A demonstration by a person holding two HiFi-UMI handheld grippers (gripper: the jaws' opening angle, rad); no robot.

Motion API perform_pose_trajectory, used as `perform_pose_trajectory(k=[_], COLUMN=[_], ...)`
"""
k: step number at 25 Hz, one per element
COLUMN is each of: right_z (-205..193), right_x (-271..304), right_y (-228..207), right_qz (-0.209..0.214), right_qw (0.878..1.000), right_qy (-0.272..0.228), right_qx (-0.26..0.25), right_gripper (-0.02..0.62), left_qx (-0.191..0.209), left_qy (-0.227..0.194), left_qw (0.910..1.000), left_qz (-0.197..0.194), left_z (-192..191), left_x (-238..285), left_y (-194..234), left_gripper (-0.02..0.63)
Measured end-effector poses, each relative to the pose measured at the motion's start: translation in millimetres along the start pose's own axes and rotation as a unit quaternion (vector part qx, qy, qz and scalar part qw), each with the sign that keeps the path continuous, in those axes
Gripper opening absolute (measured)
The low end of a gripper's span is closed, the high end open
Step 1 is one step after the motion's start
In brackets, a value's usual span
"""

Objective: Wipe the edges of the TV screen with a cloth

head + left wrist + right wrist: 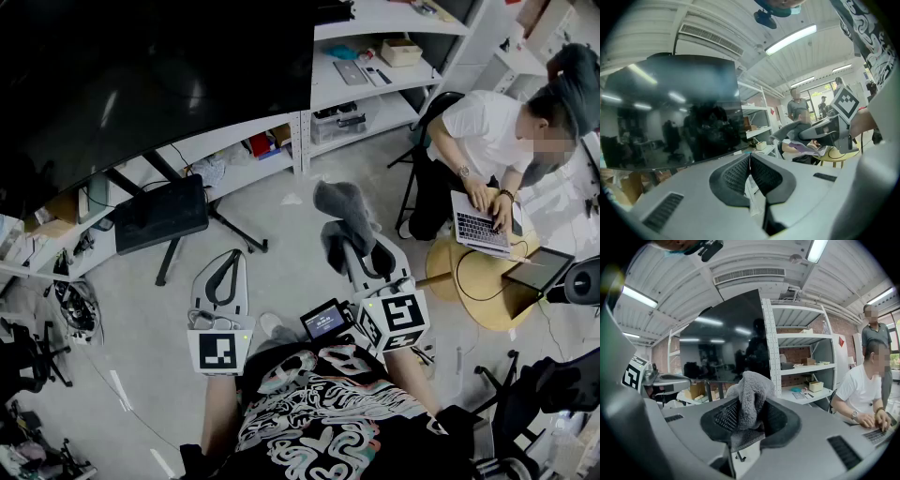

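Grey cloth (343,206) sits clamped in the jaws of the right gripper (349,246) at centre frame, below and right of the dark TV screen (141,84) filling the upper left. The left gripper (223,278), lower left of centre, has its jaws pressed together, empty.

One TV screen (141,84), one cloth (345,204). Two grippers: left gripper (750,163), right gripper (749,411). Two people: seated person (478,131), standing person (876,333). One laptop (480,228), one tablet (539,270), one round desk (487,305).
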State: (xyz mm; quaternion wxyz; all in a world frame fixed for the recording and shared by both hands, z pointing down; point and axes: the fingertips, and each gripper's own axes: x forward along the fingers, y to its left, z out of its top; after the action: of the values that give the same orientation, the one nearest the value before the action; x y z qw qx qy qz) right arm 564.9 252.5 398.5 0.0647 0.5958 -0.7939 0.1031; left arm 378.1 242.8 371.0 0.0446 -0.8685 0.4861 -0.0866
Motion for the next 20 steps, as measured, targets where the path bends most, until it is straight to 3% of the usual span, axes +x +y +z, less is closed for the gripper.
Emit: perform_pose_trajectory(k=[4, 7, 12, 20], right_z=[-4, -7, -7, -11], right_x=[-5, -7, -7, -15], right_y=[-5, -7, -12, -29], right_qz=[0.003, 0.006, 0.009, 0.000], right_qw=[1.000, 1.000, 1.000, 1.000], right_qy=[0.003, 0.002, -0.003, 0.003], right_qx=[-0.006, -0.012, -0.006, -0.008], right_gripper=[0.135, 0.135, 0.135, 0.135], left_qx=[-0.005, 0.019, 0.020, 0.018], left_qy=[0.001, 0.017, 0.036, 0.036], left_qw=[0.9998, 0.9995, 0.9990, 0.9982], left_qz=[0.020, 0.015, 0.015, 0.044], left_z=[1, -5, -8, -6], left_x=[-3, -6, -6, 1], left_y=[4, 3, -3, -2], left_gripper=[0.018, 0.018, 0.018, 0.018])
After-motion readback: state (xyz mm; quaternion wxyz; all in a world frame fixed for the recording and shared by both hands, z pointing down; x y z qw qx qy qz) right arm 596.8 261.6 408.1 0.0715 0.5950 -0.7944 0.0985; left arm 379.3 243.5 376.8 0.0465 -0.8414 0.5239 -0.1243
